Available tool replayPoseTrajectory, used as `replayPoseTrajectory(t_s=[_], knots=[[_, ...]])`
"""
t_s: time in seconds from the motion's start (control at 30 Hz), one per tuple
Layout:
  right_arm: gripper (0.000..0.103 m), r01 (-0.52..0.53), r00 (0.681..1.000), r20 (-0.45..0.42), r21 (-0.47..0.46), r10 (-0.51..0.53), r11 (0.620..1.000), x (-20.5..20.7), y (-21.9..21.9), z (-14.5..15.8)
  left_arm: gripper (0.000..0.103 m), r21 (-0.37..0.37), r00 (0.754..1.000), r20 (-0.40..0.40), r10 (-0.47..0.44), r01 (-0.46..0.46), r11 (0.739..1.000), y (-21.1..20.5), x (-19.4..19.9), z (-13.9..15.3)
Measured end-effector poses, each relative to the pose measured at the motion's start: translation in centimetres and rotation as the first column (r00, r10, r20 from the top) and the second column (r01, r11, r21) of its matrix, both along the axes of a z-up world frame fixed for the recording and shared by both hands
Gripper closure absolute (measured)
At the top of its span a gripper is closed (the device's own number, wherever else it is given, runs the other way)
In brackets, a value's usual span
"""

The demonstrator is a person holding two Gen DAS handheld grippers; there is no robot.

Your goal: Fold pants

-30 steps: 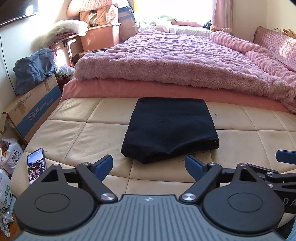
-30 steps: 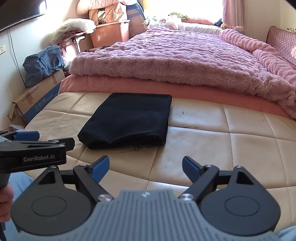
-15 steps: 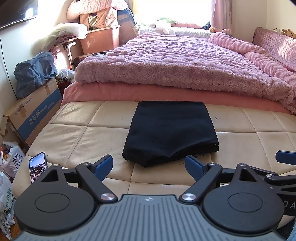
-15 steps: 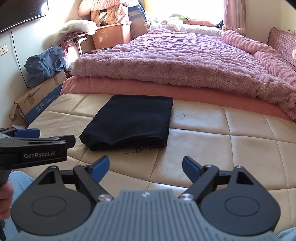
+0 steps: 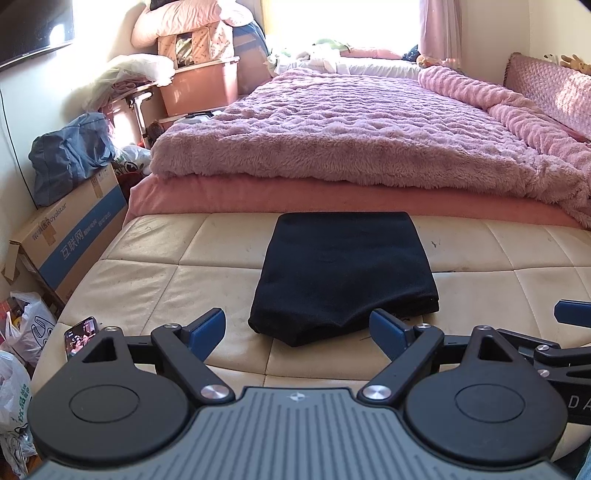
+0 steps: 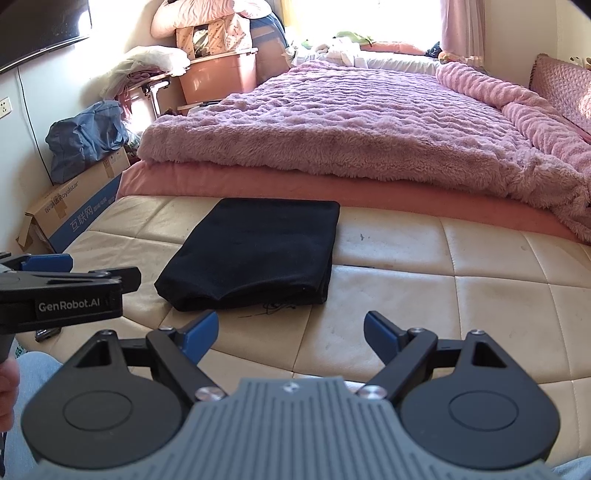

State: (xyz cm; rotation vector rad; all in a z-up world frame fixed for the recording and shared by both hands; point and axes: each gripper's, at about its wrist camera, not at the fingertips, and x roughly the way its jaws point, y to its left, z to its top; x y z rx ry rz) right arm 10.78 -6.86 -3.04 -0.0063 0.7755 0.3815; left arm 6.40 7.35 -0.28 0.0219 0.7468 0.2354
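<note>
Strong daylight from window at far end, blown out to white in both views; my side of the room evenly lit, no hard shadows. Fisheye bends walls and corners, dark vignette top right. Black pants lose nearly all fold detail; focus sharp throughout, no motion blur.

Matt black cloth is being shown by the folded pants, cracked cream leather by the bench, fluffy pink fleece by the blanket.
</note>
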Motion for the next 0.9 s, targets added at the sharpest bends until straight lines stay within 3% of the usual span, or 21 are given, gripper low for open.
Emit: replayPoseTrajectory(t_s=[0.9], knots=[[0.021,-0.003,1.000,-0.007,0.016,0.003,1.000,0.59,-0.15,0.08,0.001,0.016,1.000,0.013,-0.005,0.005,1.000,-0.27,0.26,0.69]])
